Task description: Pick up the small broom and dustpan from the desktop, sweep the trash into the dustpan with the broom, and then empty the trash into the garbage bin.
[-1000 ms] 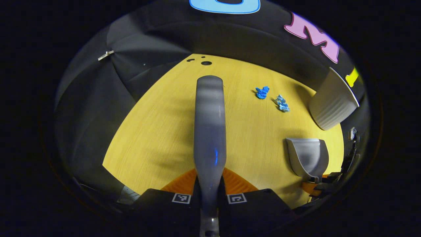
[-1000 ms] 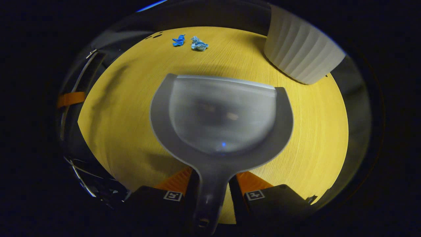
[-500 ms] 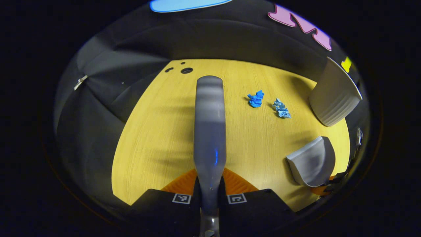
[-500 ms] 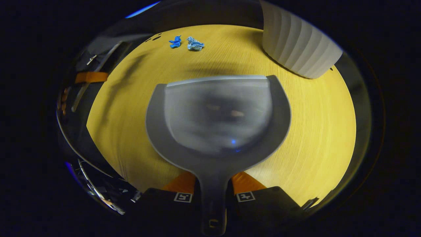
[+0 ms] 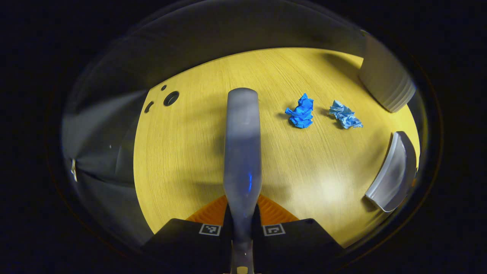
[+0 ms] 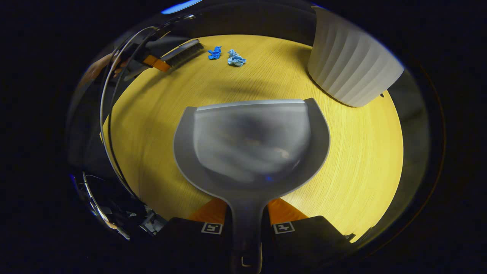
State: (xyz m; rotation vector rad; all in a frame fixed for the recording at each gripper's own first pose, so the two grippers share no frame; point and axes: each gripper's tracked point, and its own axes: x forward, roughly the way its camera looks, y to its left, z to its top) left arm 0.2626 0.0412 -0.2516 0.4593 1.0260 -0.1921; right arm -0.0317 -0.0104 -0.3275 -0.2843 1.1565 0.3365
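Observation:
My left gripper is shut on the grey broom, whose back runs straight ahead over the yellow desktop. Right of the broom's far end lie a dark blue paper wad and a paler blue wad. My right gripper is shut on the handle of the grey dustpan, which is held above the desk with its lip pointing away. In the right gripper view the broom's bristles and the left gripper show far off at the upper left, next to the two wads. The dustpan also shows at the right edge of the left gripper view.
A white ribbed garbage bin stands at the desk's far right, also seen as the bin in the left gripper view. Small round holes are cut in the desktop's far left corner. Black cloth walls surround the desk.
The left gripper has tipped downward and moved closer to the wads, which look larger now. In the right gripper view the broom has come into sight at the upper left.

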